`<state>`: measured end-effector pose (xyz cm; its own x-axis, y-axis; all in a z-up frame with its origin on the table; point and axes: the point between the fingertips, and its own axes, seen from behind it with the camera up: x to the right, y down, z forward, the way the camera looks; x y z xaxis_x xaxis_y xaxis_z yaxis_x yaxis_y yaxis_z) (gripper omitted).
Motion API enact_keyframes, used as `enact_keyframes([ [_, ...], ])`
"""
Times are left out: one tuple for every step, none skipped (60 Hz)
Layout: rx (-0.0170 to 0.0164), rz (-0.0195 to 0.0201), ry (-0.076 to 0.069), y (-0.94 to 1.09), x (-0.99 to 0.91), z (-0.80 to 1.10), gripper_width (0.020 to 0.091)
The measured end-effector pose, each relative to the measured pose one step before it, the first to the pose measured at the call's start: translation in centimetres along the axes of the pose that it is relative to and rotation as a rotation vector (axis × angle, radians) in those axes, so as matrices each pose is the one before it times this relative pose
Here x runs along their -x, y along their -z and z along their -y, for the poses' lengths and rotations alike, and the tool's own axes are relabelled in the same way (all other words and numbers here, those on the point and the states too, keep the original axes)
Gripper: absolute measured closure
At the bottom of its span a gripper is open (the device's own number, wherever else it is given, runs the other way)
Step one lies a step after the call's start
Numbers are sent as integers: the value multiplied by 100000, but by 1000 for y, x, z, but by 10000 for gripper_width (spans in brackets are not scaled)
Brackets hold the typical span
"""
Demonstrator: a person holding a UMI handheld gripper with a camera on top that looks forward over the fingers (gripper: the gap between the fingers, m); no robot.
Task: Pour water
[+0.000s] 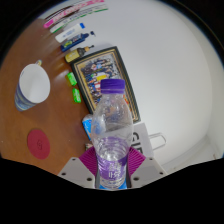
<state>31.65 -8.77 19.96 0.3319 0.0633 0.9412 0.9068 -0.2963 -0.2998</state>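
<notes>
- The gripper [112, 172] has its two fingers closed in on a clear plastic water bottle [110, 130]; the magenta pads [88, 160] sit against the bottle's lower body on both sides, so the bottle is clamped between them.
- The bottle stands roughly upright in the grasp, leaning slightly. It is transparent with ribbed walls and carries a purple label [112, 180] near its base, down between the fingers.
- A purple cap [114, 87] is on the bottle's neck, so the bottle is closed.
- The level of water inside cannot be told through the clear plastic.
- Behind the bottle and just beyond the fingers lies a framed picture [100, 75] with a dark border, flat on the surface; the bottle hides part of it.
- To the side of the fingers, on the brown wooden table [25, 100], lies a small round red lid or coaster [40, 141].
- Farther out on the same side stands a white cup [31, 86], well apart from the bottle. Its mouth faces up, its inside looks white, and whether it holds any liquid cannot be told.
- Beyond the framed picture, at the far part of the table, lie several markers and pens [75, 35] with green, pink and dark bodies, scattered near one another.
- Past the table a pale white surface [170, 70] fills the rest of the scene.
</notes>
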Motion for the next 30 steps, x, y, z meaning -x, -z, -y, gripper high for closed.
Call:
enact_keyframes([
  [-328,-333,3520,307,-63,431,755],
  [-264,-337,3295,97,31,386,755],
  [-110,-462,3245,60,-16,375,756],
  [-30,-566,3175,40,-14,345,756],
  [173,-678,3227,54,-46,284,756],
  [232,-635,3298,21,-27,238,757],
  [-112,-414,3369,-195,-29,392,757],
  [-77,-492,3047,75,-36,293,757],
  [187,-558,2911,318,-10,334,756],
  [-51,-398,2963,53,-41,275,757],
  [-236,-405,2911,38,-29,286,755],
  [-369,-388,2818,28,-16,319,755],
  [-355,-387,2878,39,-23,308,756],
  [-348,-446,2955,29,-25,292,755],
  [-344,-622,3074,9,-69,294,756],
  [-308,-847,3200,6,-108,246,754],
  [-240,-896,3387,-30,-118,200,755],
  [-214,-867,3375,-140,32,428,756],
  [-321,-550,3311,90,-29,244,754],
  [-669,-486,3040,97,-67,360,758],
  [-676,-399,2686,61,-81,320,759],
  [-526,-295,2482,-2,-31,256,756],
  [-431,-182,2321,51,-35,208,756],
  [-627,-150,2054,15,-83,291,754],
  [-677,-201,1731,-2,-91,293,757],
  [-401,-249,1502,-32,-84,213,755],
  [35,-258,1541,-34,-3,196,758],
  [201,152,1540,-67,-92,150,756],
  [257,167,1338,-18,-3,62,756],
  [227,254,964,-8,31,55,756],
])
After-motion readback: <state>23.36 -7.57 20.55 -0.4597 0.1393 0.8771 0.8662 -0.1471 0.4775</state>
